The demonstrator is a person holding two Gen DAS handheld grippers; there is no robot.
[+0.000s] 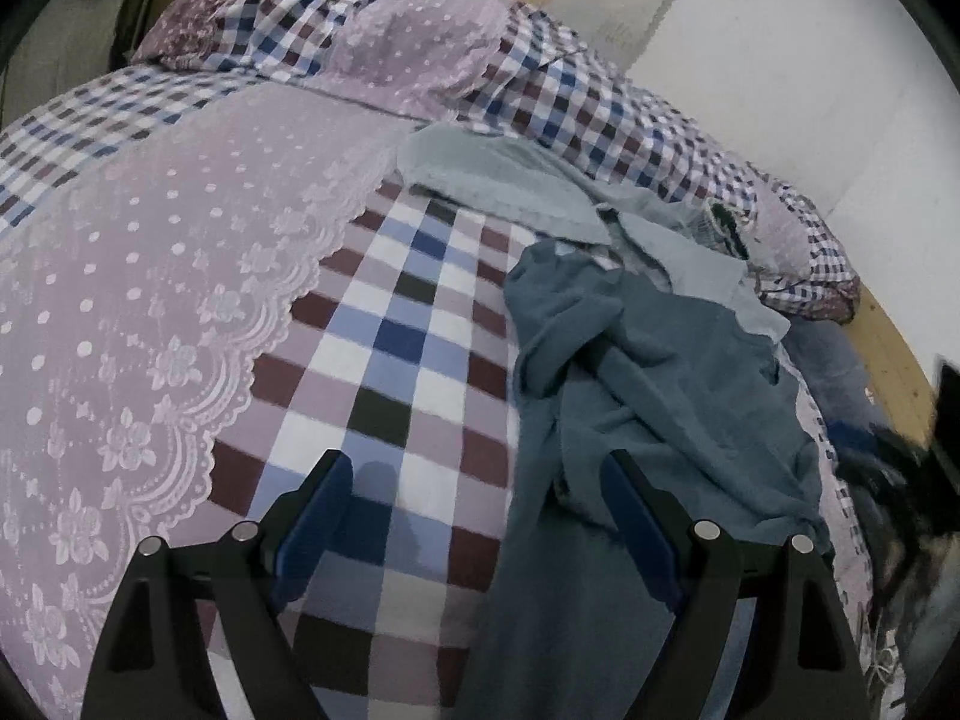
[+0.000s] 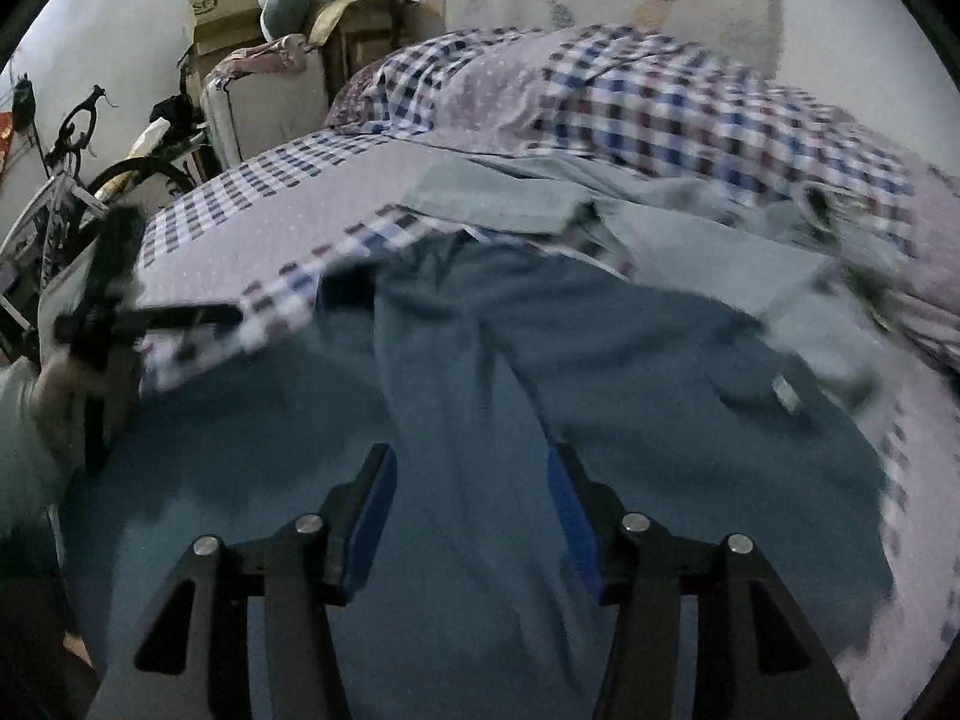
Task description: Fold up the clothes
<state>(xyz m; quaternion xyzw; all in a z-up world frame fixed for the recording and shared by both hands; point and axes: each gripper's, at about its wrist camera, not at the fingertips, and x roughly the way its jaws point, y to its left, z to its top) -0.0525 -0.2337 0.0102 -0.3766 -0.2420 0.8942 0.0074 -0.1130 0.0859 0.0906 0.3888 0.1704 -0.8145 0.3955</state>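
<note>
A dark teal garment (image 1: 648, 396) lies crumpled on the checked bedspread (image 1: 396, 324); in the right wrist view the teal garment (image 2: 480, 396) spreads wide under the fingers. A pale blue-grey garment (image 1: 510, 180) lies beyond it, also seen as the pale garment (image 2: 516, 198). My left gripper (image 1: 474, 480) is open over the teal cloth's left edge, nothing between its blue pads (image 1: 312, 534). My right gripper (image 2: 471, 480) is open just above the teal cloth, holding nothing. The left gripper (image 2: 198, 315) shows blurred at the left of the right wrist view, held by a hand.
Checked pillows (image 1: 540, 78) and a lilac lace cover (image 1: 150, 276) lie on the bed. A white wall (image 1: 810, 60) runs along the right. Beside the bed stand a bicycle (image 2: 66, 180), cardboard boxes (image 2: 222, 18) and a suitcase (image 2: 270, 102).
</note>
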